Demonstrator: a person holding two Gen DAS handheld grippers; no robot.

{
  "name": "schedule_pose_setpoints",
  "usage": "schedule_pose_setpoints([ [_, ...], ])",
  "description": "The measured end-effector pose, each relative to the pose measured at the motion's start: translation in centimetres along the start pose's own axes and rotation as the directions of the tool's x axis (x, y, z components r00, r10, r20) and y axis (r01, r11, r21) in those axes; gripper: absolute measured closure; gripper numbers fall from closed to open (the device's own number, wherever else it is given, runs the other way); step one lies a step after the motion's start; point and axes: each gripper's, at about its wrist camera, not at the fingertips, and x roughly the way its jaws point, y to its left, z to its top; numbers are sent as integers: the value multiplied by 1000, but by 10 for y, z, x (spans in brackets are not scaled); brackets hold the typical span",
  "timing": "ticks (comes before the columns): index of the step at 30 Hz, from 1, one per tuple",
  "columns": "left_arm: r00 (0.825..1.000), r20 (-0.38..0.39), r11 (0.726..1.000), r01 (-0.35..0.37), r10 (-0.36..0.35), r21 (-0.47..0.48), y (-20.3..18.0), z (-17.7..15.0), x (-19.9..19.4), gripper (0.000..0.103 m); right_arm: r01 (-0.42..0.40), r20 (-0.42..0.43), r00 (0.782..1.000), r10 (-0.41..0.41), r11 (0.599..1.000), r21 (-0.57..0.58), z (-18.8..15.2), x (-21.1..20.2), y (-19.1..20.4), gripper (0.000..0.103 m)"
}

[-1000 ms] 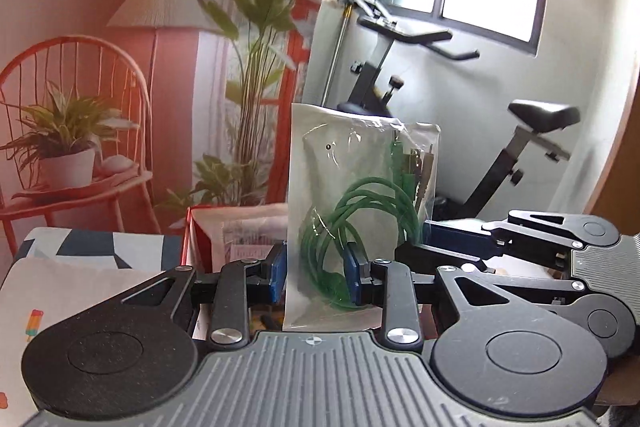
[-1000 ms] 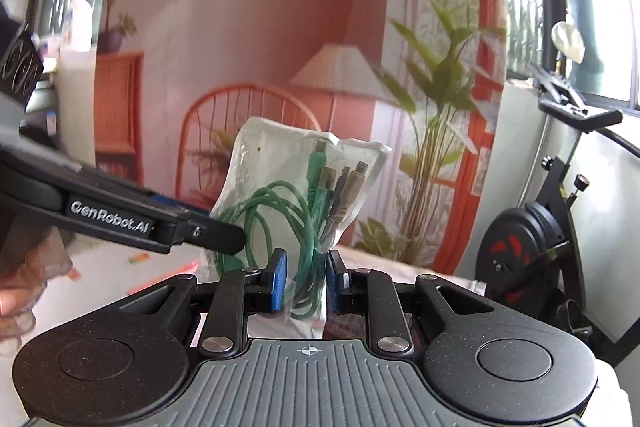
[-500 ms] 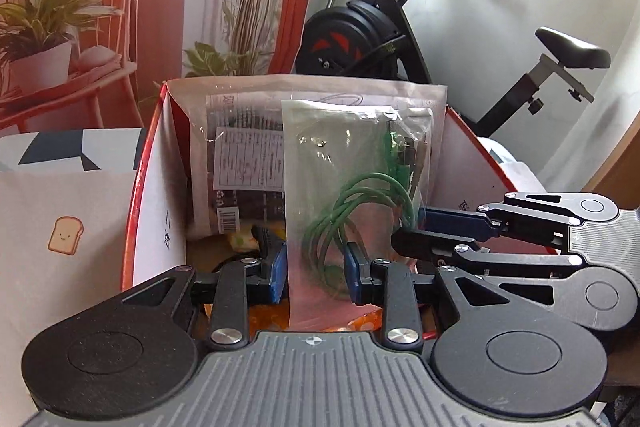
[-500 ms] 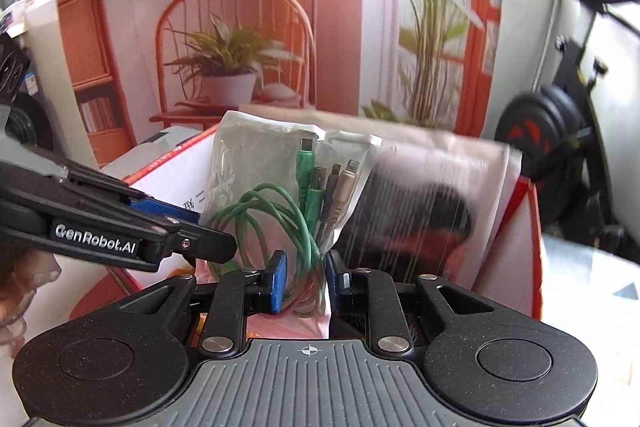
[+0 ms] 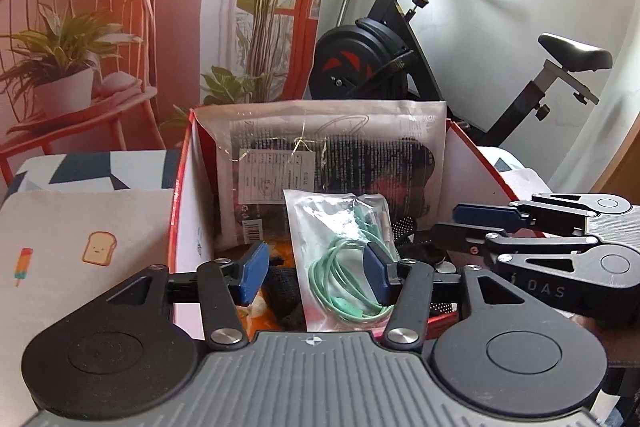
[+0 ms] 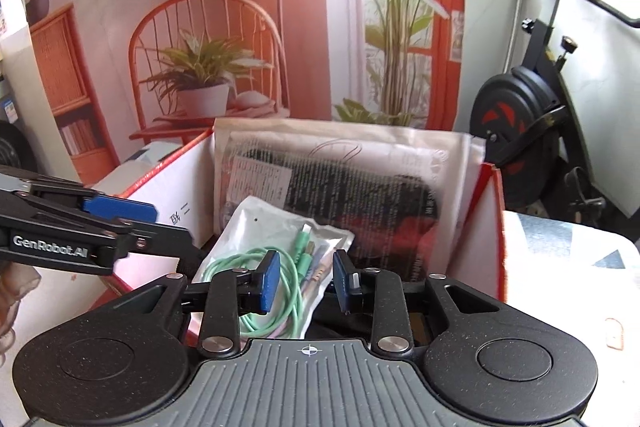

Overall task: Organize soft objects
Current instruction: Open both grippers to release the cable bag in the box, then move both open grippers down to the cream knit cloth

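- Left wrist view is showing a clear pouch of green cable (image 5: pixel 344 267) lying inside a red-and-white box (image 5: pixel 178 211), leaning toward a larger printed plastic package (image 5: pixel 332 163) that is standing against the far wall.
- Jaws of the left gripper (image 5: pixel 316 273) have just been opening; the pouch is sitting between the blue pads, and only the right pad is looking close to its edge, so nothing is being squeezed.
- Right wrist view is showing the right gripper (image 6: pixel 306 279) with its jaws also just having been opening, standing apart above the pouch (image 6: pixel 280 259), pads clear of the plastic.
- Judging by its look, the pouch is going to handle as light, limp and slick: thin film that is creasing easily, with the coiled cable making the only firm lump.
- Best hold, as a judgement, is going to be across the coil or along a sealed edge, since flat film alone is likely to slip from smooth pads.
- Connectors near the pouch's top are appearing the stiffest part and are worth sparing from a hard pinch.
- Writing is reading "GenRobot.AI" on the left gripper's arm (image 6: pixel 50 251) in the right view, and "DAS" on the right gripper's body (image 5: pixel 544 291) in the left view.
- Large package is carrying a white label and a barcode, its print too small to read.
- Cartoon toast and a popsicle are decorating the white cloth (image 5: pixel 80 235) beside the box.
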Motion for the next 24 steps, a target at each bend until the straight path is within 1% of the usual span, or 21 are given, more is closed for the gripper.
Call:
schedule_pose_setpoints([
  [4, 1000, 25, 1000, -19, 19, 6, -4, -6, -23, 40, 20, 27, 999, -20, 1000, 6, -4, -21, -1, 70],
  [6, 999, 37, 1000, -26, 25, 8, -5, -12, -36, 39, 24, 39, 999, -25, 1000, 14, -9, -33, -2, 67],
  [10, 999, 37, 999, -38, 37, 22, -10, -33, -61, 39, 27, 71, 997, -28, 999, 26, -22, -60, -3, 67],
  [13, 999, 22, 999, -34, 34, 21, -12, -54, -77, 39, 21, 86, 996, -24, 999, 37, -35, -79, -4, 67],
  [17, 999, -9, 999, -36, 36, -4, -15, -86, -90, 39, 20, 94, 995, -25, 998, 56, -58, -100, -4, 67],
  [19, 999, -26, 999, -36, 36, -20, -15, -102, -93, 39, 18, 87, 996, -24, 997, 69, -71, -108, -3, 67],
  [24, 995, -102, 997, -30, 23, -65, -13, -140, -89, 39, 32, 45, 998, -36, 996, 85, -109, -118, 3, 67],
])
